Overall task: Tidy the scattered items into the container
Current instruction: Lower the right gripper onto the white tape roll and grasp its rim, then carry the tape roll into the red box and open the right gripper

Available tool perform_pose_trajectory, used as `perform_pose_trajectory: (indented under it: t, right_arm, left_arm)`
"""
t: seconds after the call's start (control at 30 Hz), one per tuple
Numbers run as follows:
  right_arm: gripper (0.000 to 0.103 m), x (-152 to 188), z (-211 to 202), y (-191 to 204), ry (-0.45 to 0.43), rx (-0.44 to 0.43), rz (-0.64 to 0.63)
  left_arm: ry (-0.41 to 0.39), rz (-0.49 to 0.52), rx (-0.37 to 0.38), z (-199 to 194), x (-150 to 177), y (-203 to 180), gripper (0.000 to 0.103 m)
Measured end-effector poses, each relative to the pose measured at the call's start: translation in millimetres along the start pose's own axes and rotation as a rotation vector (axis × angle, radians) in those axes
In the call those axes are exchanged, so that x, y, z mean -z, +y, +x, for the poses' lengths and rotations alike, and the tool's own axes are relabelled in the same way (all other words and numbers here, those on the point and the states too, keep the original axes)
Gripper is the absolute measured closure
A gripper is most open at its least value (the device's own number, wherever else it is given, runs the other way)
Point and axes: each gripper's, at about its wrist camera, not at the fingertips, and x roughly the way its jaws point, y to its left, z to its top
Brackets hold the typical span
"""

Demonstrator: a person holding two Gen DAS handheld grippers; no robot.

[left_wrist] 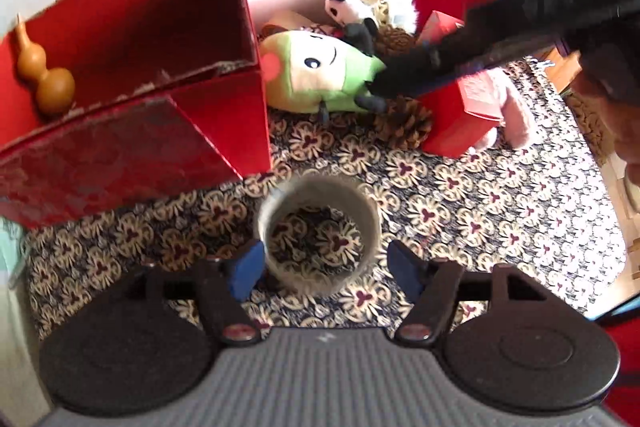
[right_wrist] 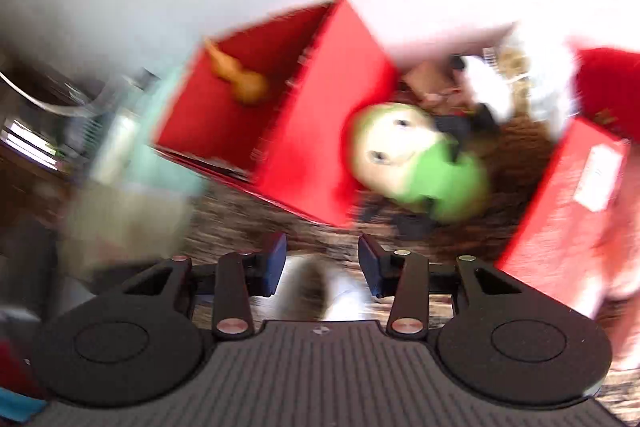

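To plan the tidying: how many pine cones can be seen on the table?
1 clear pine cone, between the green plush toy and the small red box. A brown shape behind the toy may be another; more may be hidden.

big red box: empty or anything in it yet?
Not empty. The open-topped big red cardboard box holds one tan gourd-shaped ornament against its left inner wall; nothing else shows inside.

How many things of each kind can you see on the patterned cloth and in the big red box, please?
Plush toys: 3 – green, panda, pink
Pine cones: 1
Cardboard rings: 1
Small red boxes: 1
Gourds: 1, inside the big red box
Total: 7
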Motion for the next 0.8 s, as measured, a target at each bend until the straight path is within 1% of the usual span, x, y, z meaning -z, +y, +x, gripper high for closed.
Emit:
perform_pose_trajectory:
  t: [0.07, 0.13, 0.2, 0.23, 0.3, 0.37, 0.43, 0.47, 0.5, 0.53, 0.57, 0.6, 0.67, 0.8]
  right_arm:
    - [0.06, 2.8, 8.8, 5.6, 0.039, 0.004, -0.01]
    - [0.06, 2.3, 16.9, 12.6, 0.072, 0.022, -0.023]
    - [0.06, 4.7, 23.1, 19.8, 0.09, 0.034, -0.027]
    - [0.06, 7.3, 26.0, 23.1, 0.099, 0.033, -0.024]
    - [0.061, 12.5, 33.5, 28.7, 0.128, 0.061, -0.032]
    - [0.061, 16.2, 42.3, 34.5, 0.154, 0.091, -0.052]
    - [0.063, 19.3, 50.0, 39.7, 0.175, 0.113, -0.069]
    - [0.066, 20.1, 54.5, 42.5, 0.183, 0.129, -0.073]
    - [0.072, 20.9, 59.0, 45.2, 0.19, 0.145, -0.077]
    - [0.075, 21.6, 63.7, 46.6, 0.2, 0.166, -0.074]
    - [0.082, 22.3, 68.3, 48.0, 0.209, 0.186, -0.071]
    - [0.092, 23.6, 72.9, 49.0, 0.22, 0.203, -0.067]
    - [0.092, 26.5, 77.4, 50.6, 0.229, 0.229, -0.061]
    - [0.095, 30.0, 73.3, 59.7, 0.212, 0.25, -0.074]
  left_arm:
    - [0.01, -0.013, -0.009, 7.8, -3.4, 3.9, 0.036]
    - [0.027, -0.05, 0.01, 14.1, -5.6, 12.3, 0.043]
    - [0.045, -0.084, 0.029, 18.8, -6.1, 21.2, 0.046]
    - [0.046, -0.085, 0.025, 19.2, -4.4, 24.1, 0.048]
    - [0.049, -0.079, 0.014, 20.2, 0.2, 29.4, 0.052]
    - [0.076, -0.066, 0.008, 25.8, 6.1, 34.2, 0.062]
    - [0.112, -0.056, 0.002, 35.3, 10.2, 34.2, 0.083]
    - [0.12, -0.05, 0.002, 37.9, 12.4, 33.4, 0.084]
    - [0.115, -0.045, -0.003, 39.1, 12.7, 32.2, 0.085]
    - [0.109, -0.036, -0.007, 38.0, 13.2, 32.2, 0.088]
    - [0.105, -0.027, -0.017, 37.9, 12.6, 30.4, 0.089]
    - [0.1, -0.019, -0.028, 38.2, 11.8, 28.7, 0.092]
    - [0.088, -0.004, -0.048, 38.2, 10.9, 26.9, 0.095]
    - [0.075, 0.009, -0.051, 34.2, 10.7, 32.2, 0.098]
